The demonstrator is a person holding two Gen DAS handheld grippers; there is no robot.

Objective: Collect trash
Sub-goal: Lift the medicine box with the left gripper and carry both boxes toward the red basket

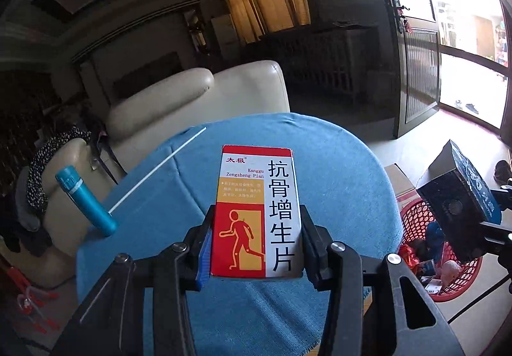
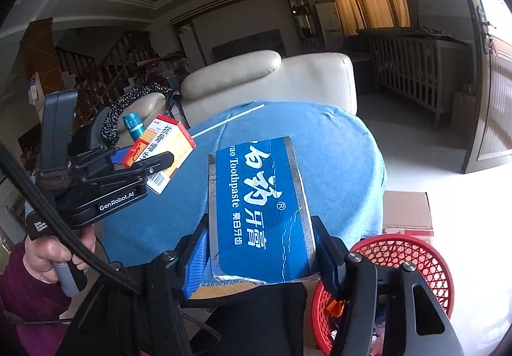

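1. The medicine box, clamped in the left gripper, was smooth printed cardboard with a slight sheen.
2. The toothpaste box between the right gripper's pads looked glossy, edged with silvery foil.
3. Beneath both, the table cover was matt, nubby blue cloth.
4. Right of the right gripper, the basket was red plastic mesh.
5. Beyond the table, the sofa looked like smooth cream leather.

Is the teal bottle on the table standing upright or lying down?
Upright: the teal bottle stands on its base at the table edge, cap up.
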